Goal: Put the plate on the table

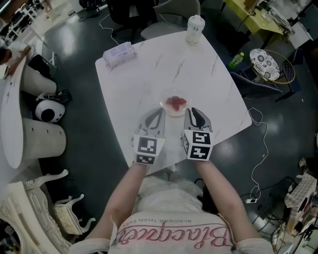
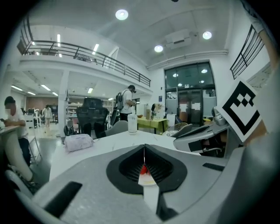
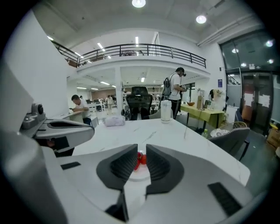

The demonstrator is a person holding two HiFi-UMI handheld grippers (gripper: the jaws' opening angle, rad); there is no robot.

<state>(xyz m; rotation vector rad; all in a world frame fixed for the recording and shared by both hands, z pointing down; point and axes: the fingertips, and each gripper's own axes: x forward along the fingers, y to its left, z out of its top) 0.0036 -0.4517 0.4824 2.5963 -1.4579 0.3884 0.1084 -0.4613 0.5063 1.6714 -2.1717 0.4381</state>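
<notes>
A small white plate (image 1: 175, 105) with red fruit pieces (image 1: 176, 102) lies flat on the white marble table (image 1: 149, 74), near its front edge. My left gripper (image 1: 160, 111) is at the plate's left rim, its jaws shut tip to tip. In the left gripper view (image 2: 144, 153) the plate (image 2: 147, 178) shows through the hollow below the closed tips. My right gripper (image 1: 192, 111) is at the plate's right rim. In the right gripper view (image 3: 141, 151) a narrow gap stands between its jaws, with the plate (image 3: 139, 175) and fruit seen low just ahead, not pinched.
A white lidded cup (image 1: 195, 29) stands at the table's far corner, and a wrapped tissue pack (image 1: 119, 53) lies at the far left. A chair (image 1: 171, 12) stands behind the table. A green bottle (image 1: 237, 59) is off the table to the right. People stand and sit in the distance.
</notes>
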